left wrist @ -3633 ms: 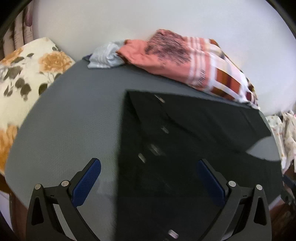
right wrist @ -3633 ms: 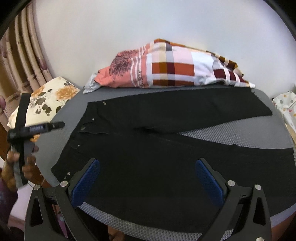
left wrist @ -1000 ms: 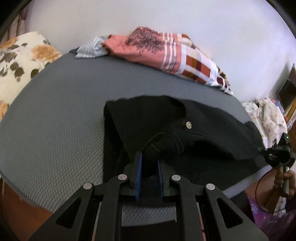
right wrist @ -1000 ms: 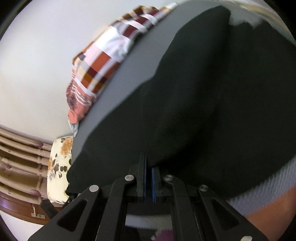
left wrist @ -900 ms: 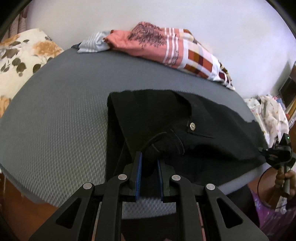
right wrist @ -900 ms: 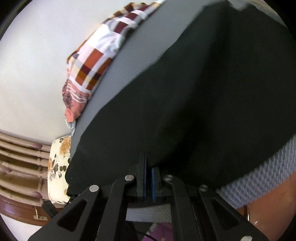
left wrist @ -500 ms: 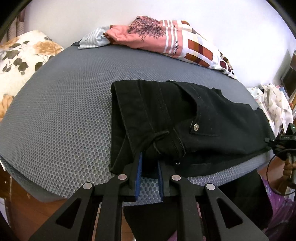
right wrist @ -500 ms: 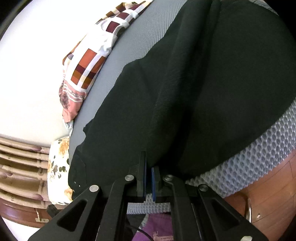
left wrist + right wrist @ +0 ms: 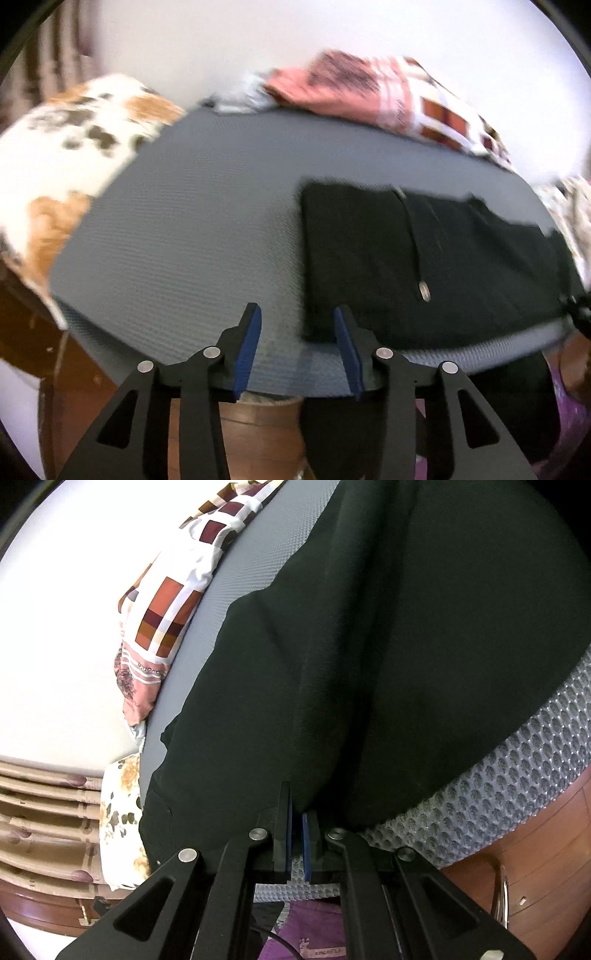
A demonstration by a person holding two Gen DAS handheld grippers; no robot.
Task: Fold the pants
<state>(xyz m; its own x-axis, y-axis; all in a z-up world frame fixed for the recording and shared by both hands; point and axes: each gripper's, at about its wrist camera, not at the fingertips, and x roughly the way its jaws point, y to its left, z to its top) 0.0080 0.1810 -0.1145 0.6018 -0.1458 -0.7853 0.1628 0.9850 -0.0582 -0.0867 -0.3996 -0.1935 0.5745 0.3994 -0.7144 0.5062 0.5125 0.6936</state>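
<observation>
Black pants [image 9: 406, 258] lie folded lengthwise along the near edge of a grey mesh mattress [image 9: 203, 221], the waist end with a metal button toward the left. My left gripper [image 9: 297, 332] hovers over the waist's near corner; its jaws are opening and nothing is pressed between the blue pads. In the right wrist view the same pants [image 9: 388, 646] fill the frame. My right gripper [image 9: 295, 823] is shut on the near edge of the black fabric at the mattress [image 9: 517, 768] border.
A checked pink and brown cloth [image 9: 388, 92] lies bunched at the far edge by the white wall. A floral pillow [image 9: 66, 155] sits at the left. The wooden bed frame [image 9: 535, 842] runs below the mattress. A person's purple clothing [image 9: 314, 930] shows beneath the right gripper.
The left gripper let go of the waistband, opened and drew back to the left. The pants settled flat. The right gripper stayed shut on the fabric and sank slightly toward the mattress edge.
</observation>
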